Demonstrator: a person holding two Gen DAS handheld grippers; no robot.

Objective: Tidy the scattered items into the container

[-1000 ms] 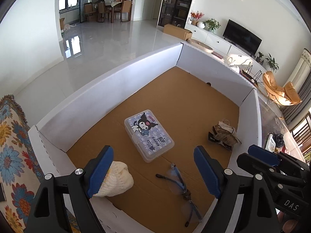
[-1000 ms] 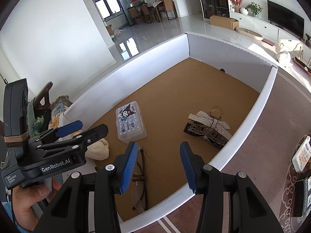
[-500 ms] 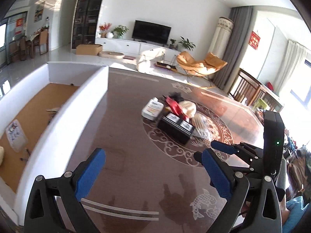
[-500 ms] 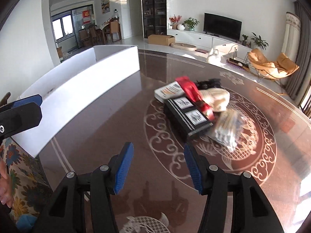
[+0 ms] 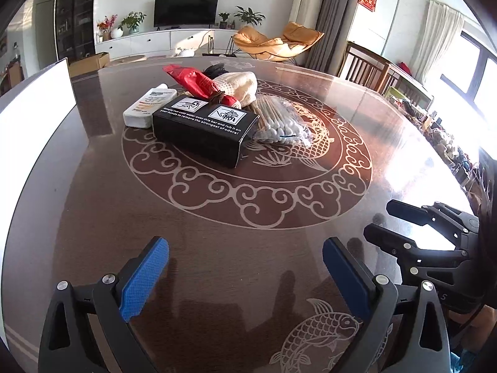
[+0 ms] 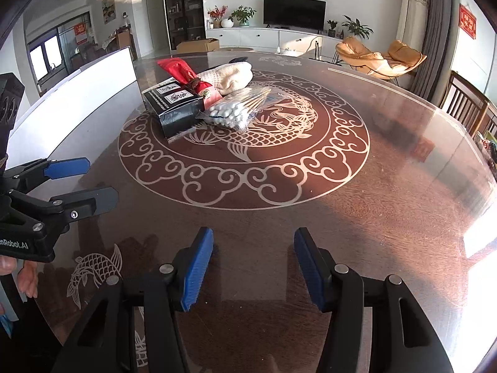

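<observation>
The left gripper [image 5: 245,267] hangs over the near part of the dark brown round table [image 5: 217,233] with its blue-padded jaws spread wide and nothing between them. The right gripper [image 6: 253,264] is beside it, to its right, jaws parted less widely, also bare; only glossy tabletop lies under both. Each gripper shows at the edge of the other's view, and a hand [image 6: 21,275] holds the left one.

Farther out, on the pale fish-and-cloud ornament in the table's middle, the scattered items lie in a tight heap, well apart from both grippers. Nearest is a black rectangular cardboard box with white lettering [image 5: 205,126]. Touching its right end is a clear plastic bag of wooden-stemmed cotton swabs [image 5: 279,121]. At its left lies a white flat plastic bottle with orange print [image 5: 150,104]. A red glossy packet [image 5: 198,85] rests across the box's far edge, and behind that sits a cream knitted cloth bundle [image 5: 240,85], with something black [image 5: 216,69] at the far side that is too hidden to identify.

The white-walled container [image 5: 34,105] stands at the table's left edge, its wall just left of the heap; its inside is out of sight.
</observation>
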